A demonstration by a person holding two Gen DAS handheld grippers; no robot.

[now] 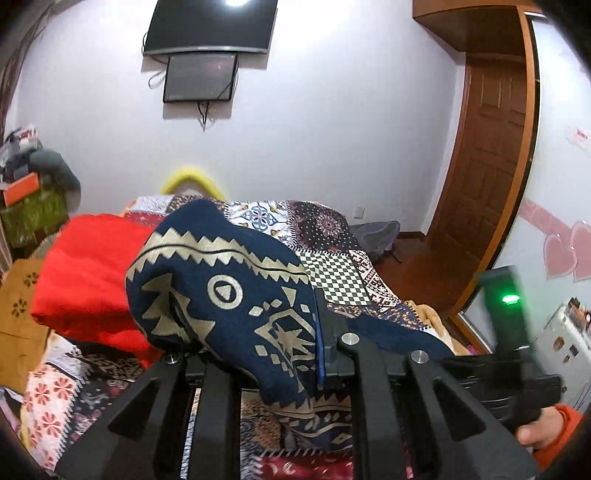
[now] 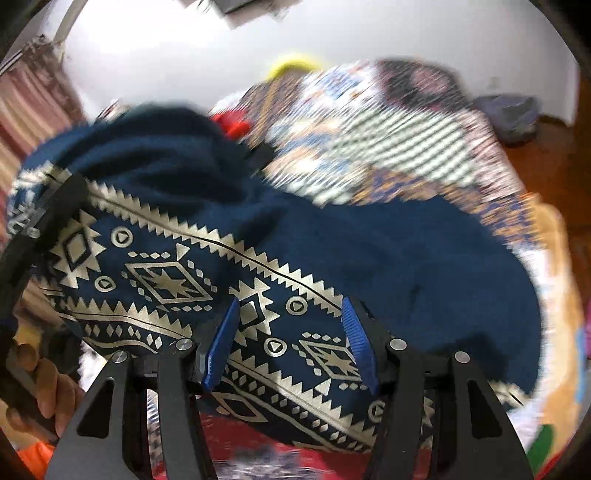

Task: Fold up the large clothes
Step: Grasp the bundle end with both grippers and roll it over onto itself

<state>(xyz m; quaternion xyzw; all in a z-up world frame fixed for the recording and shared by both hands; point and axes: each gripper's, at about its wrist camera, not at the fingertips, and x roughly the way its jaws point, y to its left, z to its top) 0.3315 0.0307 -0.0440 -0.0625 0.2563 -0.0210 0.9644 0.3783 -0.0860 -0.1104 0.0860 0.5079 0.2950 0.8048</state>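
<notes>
Pale white wall (image 1: 314, 122) fills most of the left wrist view, with a black flat-screen TV (image 1: 210, 26) mounted at 12 o'clock and a smaller dark framed screen (image 1: 201, 77) hanging right under it, cables dangling. Brown wooden panelled door (image 1: 491, 158) at 2 o'clock, dark wood floor (image 1: 410, 262) below it. Patchwork-print bedspread (image 1: 332, 225) sits dead centre. Pink heart stickers (image 1: 565, 251) at 3 o'clock, striped reddish curtain (image 2: 33, 99) at 10 o'clock in the right wrist view.

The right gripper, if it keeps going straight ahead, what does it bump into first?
Most likely the blue patterned sweater. The right gripper has its jaws open with the sweater already lying between them. Blur makes the depth unclear.
</notes>
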